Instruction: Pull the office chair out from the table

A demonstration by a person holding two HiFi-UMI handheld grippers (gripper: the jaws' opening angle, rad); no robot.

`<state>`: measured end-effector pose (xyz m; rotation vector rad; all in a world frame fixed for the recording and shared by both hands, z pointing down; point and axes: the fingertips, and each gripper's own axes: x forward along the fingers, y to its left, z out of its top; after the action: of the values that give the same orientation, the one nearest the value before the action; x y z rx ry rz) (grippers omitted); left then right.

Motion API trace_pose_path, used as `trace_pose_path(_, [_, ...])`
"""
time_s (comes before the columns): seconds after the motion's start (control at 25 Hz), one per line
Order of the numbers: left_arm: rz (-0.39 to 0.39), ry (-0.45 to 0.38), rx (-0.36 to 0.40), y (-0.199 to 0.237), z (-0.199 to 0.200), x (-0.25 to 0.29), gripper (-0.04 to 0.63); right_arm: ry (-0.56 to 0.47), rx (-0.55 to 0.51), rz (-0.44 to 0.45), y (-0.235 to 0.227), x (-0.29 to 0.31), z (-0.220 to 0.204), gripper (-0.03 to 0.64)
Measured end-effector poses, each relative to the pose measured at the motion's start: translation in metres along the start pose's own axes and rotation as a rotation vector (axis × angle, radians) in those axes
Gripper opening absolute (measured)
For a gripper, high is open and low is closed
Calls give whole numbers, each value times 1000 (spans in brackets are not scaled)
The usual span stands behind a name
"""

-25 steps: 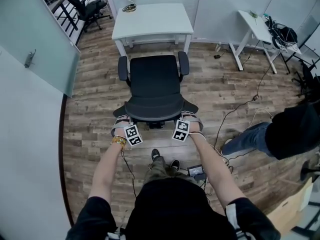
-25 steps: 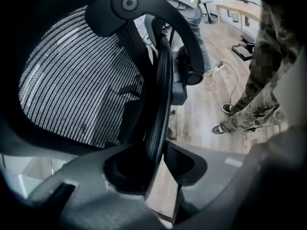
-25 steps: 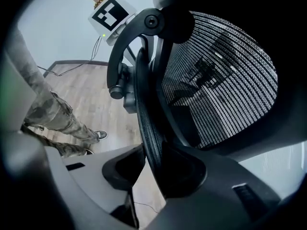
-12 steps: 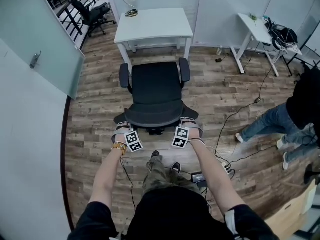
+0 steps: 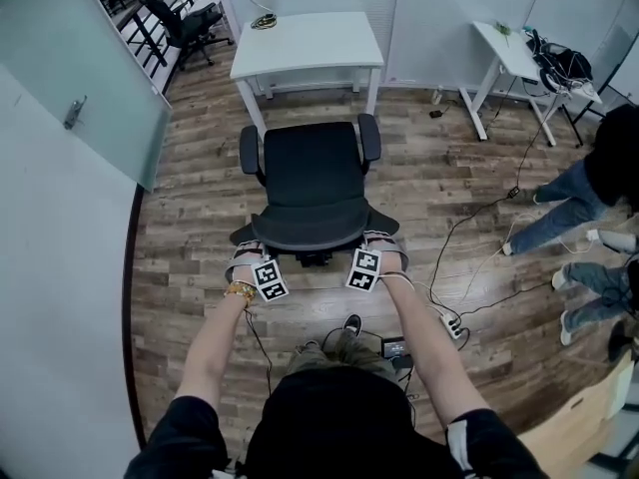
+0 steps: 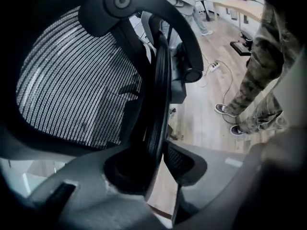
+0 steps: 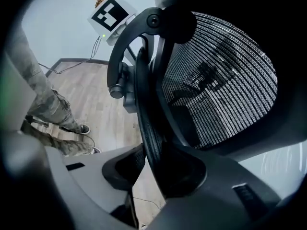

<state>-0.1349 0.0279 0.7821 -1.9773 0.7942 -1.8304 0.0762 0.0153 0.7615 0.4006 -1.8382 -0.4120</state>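
The black office chair (image 5: 312,183) stands on the wood floor a short way in front of the white table (image 5: 310,43), with its backrest toward me. My left gripper (image 5: 248,259) grips the left end of the backrest's top rim, my right gripper (image 5: 383,255) the right end. In the left gripper view the dark rim (image 6: 158,99) runs between the pads of my left gripper (image 6: 156,159), which press on it. In the right gripper view the same rim (image 7: 146,114) is clamped in my right gripper (image 7: 148,164), beside the mesh back (image 7: 216,75).
A second white desk (image 5: 509,53) stands at the back right. Cables (image 5: 469,228) and a power strip (image 5: 449,325) lie on the floor to my right. A bystander's legs (image 5: 584,193) are at the right edge. A glass partition (image 5: 70,88) lines the left.
The chair has rolled back toward me, and the gap between it and the table has grown. Both grippers came back with it. The bystander has walked off to the right.
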Motion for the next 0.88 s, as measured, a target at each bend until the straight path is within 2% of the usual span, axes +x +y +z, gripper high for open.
trace_pose_path(0.28, [16,-16,14,-10,11,-7,132,-7,9,2,9,-11,-9,107])
trace_pose_path(0.56, [28,-32,27,-27,-5,-17,133,10,16,-9,34,-14,5,107])
trace_pose_path(0.88, [28,-34,34,-48,-6,-33,133,13,16,-15,57,-28,5,107])
